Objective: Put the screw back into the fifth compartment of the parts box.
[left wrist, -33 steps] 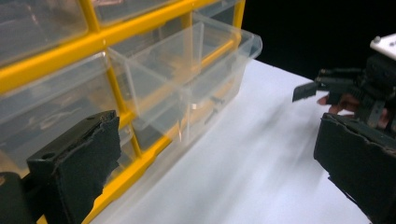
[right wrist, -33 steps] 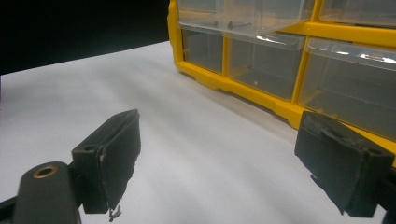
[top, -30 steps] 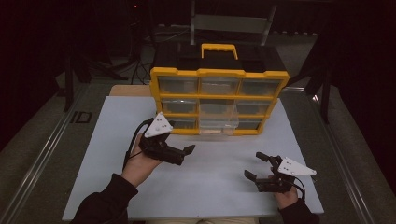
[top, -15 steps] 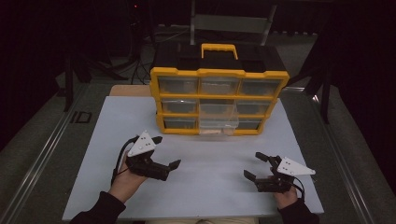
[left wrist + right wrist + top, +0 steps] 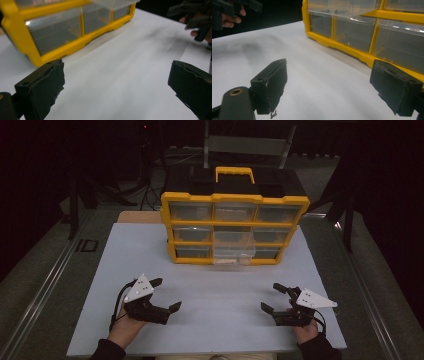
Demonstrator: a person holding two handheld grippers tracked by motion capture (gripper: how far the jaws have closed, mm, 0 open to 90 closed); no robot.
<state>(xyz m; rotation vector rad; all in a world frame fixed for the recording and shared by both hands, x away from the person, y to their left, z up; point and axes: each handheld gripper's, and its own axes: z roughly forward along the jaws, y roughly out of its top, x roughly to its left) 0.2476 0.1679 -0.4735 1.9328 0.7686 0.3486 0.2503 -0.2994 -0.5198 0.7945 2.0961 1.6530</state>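
The pulled-out drawer (image 5: 234, 254) lies straight ahead, between both tools. The left tool (image 5: 165, 296) and right tool (image 5: 273, 296) gape wide, empty, about equally near it.

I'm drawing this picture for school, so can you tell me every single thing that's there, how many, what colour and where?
Drawer box: one, yellow frame with black top and yellow handle, at the far middle of the board.
Drawers: nine, clear, in three rows in the box front.
Open drawer: one, clear, bottom middle, pulled out a little.
Board: one, white, covering the table.
Left gripper: one, black with a grey plate, near left of the board, jaws open and empty.
Right gripper: one, black with a grey plate, near right, jaws open and empty.
Hands: two, at the near edge, one holding each gripper.
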